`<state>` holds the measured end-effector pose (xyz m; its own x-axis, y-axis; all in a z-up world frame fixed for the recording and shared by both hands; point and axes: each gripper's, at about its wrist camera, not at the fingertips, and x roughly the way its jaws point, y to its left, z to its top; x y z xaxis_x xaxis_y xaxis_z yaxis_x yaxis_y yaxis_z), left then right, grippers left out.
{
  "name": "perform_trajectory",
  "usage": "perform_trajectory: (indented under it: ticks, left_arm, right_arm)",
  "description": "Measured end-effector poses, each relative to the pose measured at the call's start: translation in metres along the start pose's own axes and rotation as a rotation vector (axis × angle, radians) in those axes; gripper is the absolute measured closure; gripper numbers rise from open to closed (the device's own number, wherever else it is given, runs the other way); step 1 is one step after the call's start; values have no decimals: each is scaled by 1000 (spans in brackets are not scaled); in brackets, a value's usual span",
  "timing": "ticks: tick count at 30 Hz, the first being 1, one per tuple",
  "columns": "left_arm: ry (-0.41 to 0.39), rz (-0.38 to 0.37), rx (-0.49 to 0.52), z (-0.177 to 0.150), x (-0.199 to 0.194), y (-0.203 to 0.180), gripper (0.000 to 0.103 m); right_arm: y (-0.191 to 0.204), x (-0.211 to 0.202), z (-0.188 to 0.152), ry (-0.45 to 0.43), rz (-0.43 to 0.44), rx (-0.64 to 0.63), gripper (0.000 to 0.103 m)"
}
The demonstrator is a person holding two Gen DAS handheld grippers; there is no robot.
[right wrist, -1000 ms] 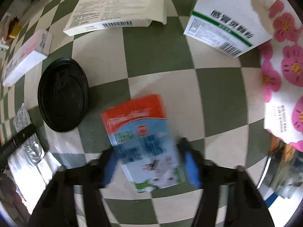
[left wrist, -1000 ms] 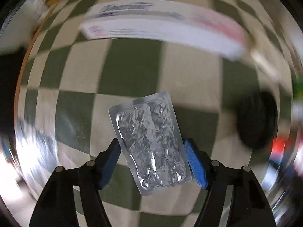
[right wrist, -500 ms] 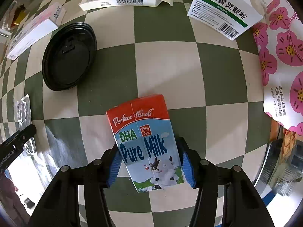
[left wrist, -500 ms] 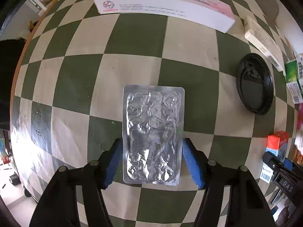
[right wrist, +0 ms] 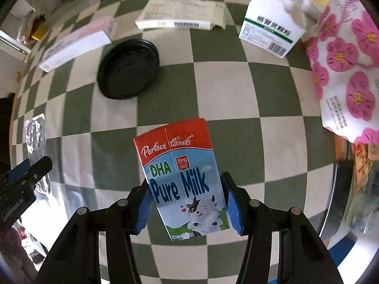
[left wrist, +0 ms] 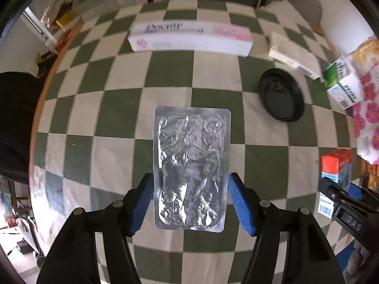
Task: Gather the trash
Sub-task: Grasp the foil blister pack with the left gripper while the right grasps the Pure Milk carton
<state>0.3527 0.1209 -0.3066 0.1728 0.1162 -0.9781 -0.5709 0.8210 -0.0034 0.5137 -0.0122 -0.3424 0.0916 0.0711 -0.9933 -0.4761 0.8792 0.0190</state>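
A crumpled silver blister pack [left wrist: 191, 165] hangs above the green-and-cream checked tablecloth [left wrist: 118, 108], with my left gripper [left wrist: 189, 203] shut on its long edges. My right gripper [right wrist: 187, 203] is shut on a small red-and-blue "Pure Milk" carton [right wrist: 182, 177], also lifted off the cloth. In the left wrist view the carton [left wrist: 336, 165] and the right gripper show at the right edge. The right wrist view has the blister pack [right wrist: 35, 135] and the left gripper's fingers [right wrist: 26, 168] at its left edge.
A black round lid [right wrist: 129, 68] lies on the cloth between the two grippers. Beyond it lie a long white-and-pink box [left wrist: 189, 37], a flat white barcoded box [right wrist: 182, 16] and a white-and-green medicine box [right wrist: 272, 28]. A pink-flowered bag [right wrist: 343, 71] sits at the right. The table's edge [left wrist: 47, 78] curves along the left.
Both grippers have risen from the cloth with their loads, so the table looks farther away. The left pads closed onto the blister pack, which turned straight between them.
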Motion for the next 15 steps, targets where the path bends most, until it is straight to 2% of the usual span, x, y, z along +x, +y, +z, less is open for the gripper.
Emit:
perform_trajectory:
  ticks: [2, 5, 8, 11, 15]
  left_arm:
    - [-33, -12, 1, -20, -15, 7, 42]
    - [-71, -33, 1, -18, -27, 22, 42]
    - [-112, -55, 5, -31, -44, 37, 42]
    - [-153, -78, 22, -48, -58, 50, 42]
    - [-204, -109, 57, -94, -83, 79, 42]
  right_arm:
    - [4, -13, -12, -30, 1, 6, 47]
    - [15, -30, -28, -60, 6, 4, 47]
    - [18, -50, -50, -90, 16, 1, 47]
    - [32, -70, -87, -127, 34, 14, 47]
    - [48, -93, -144, -171, 58, 44, 47]
